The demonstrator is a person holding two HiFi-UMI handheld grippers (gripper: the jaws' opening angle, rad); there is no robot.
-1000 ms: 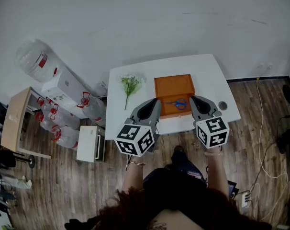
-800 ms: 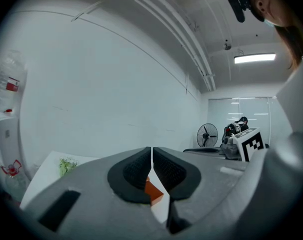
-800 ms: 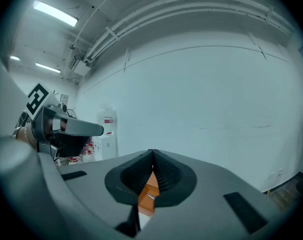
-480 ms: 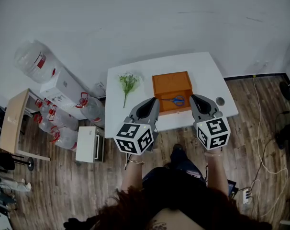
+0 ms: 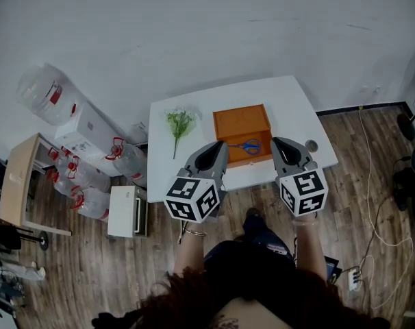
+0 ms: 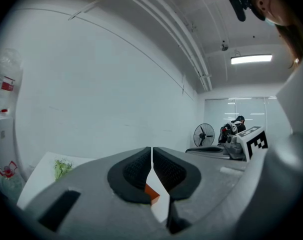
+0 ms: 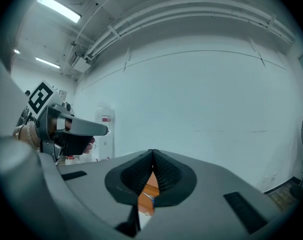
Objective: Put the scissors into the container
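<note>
In the head view an orange container (image 5: 240, 120) stands on the white table (image 5: 293, 108), and the blue-handled scissors (image 5: 246, 146) lie inside it near its front wall. Both grippers hang in the air in front of the table's near edge, above the floor. My left gripper (image 5: 219, 146) is shut with nothing in it; its pads meet in the left gripper view (image 6: 151, 160), and a corner of the orange container (image 6: 152, 192) shows below them. My right gripper (image 5: 278, 142) is shut and empty too, its pads (image 7: 161, 171) together over a strip of the container (image 7: 150, 190).
A green plant sprig (image 5: 178, 123) lies on the table's left part and a small round object (image 5: 311, 144) near its right front corner. Large water bottles (image 5: 46, 90) and a white box (image 5: 127, 211) stand at the left. Cables and a power strip (image 5: 350, 279) lie on the floor at the right.
The table and container have drifted slightly left and up in the head view. Both grippers stay shut and in about the same place. The scissors stay in the container.
</note>
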